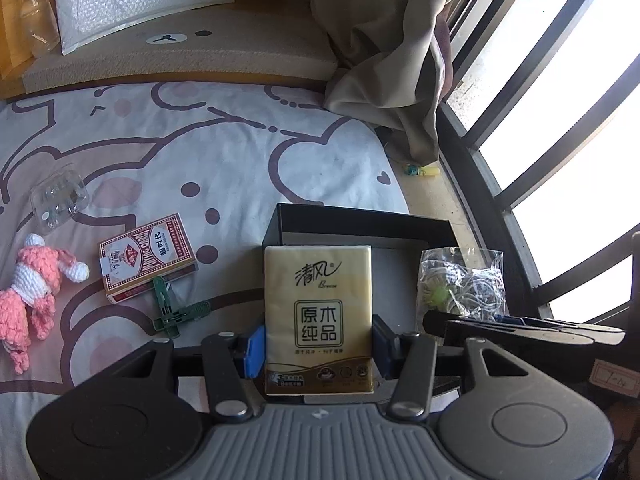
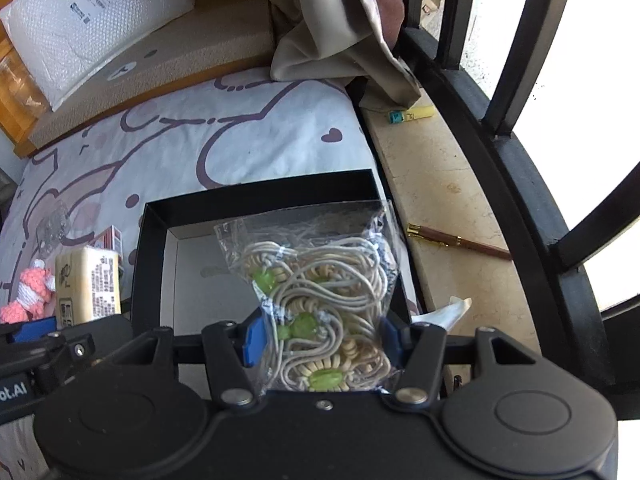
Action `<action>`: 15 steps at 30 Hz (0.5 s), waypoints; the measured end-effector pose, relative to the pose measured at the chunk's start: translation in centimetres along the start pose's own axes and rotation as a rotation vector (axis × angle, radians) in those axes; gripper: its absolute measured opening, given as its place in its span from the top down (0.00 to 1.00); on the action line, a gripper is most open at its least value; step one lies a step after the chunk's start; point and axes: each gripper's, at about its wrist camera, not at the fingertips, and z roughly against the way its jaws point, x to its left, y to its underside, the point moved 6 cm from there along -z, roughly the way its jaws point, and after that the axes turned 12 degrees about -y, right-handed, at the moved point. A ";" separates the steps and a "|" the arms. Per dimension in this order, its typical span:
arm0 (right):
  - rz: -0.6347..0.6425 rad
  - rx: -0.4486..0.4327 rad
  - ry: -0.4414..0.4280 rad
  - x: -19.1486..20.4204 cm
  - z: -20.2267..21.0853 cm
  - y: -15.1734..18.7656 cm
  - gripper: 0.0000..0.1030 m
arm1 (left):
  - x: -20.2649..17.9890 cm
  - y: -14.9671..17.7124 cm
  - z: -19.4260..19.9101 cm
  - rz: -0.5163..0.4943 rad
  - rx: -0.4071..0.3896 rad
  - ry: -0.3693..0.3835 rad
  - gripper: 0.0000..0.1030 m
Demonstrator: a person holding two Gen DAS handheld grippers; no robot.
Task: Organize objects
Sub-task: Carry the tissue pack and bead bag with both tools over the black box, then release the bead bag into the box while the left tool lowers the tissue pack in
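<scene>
the left hand-held gripper (image 1: 318, 344) is clamped on a yellow tissue pack (image 1: 318, 320), its blue pads pressed to both sides; the pack's bottom edge is hidden behind the gripper body. the right hand-held gripper (image 2: 320, 340) is clamped on a clear bag of cords (image 2: 320, 300) with pale cords and green beads inside; the crumpled plastic makes it hard to tell just what the cords are. both are held above an open black box (image 2: 256, 196) that sits on the bed (image 1: 200, 148) near the window ledge (image 2: 436, 184). most of the box floor is covered by the two held things.

on the bed to the left lie a red card box (image 1: 146, 258), a green clip (image 1: 176, 310), a pink knitted toy (image 1: 30, 292), partly cut off by the frame edge, and a clear plastic tray (image 1: 58, 198) whose contents cannot be made out. a brown pen (image 2: 456, 242) lies on the ledge. a beige curtain (image 1: 384, 40) hides the far corner.
</scene>
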 end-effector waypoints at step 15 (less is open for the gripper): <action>0.057 0.135 0.091 -0.5 -3.4 1.1 0.27 | -2.0 0.3 -1.0 -0.245 -0.022 0.081 0.49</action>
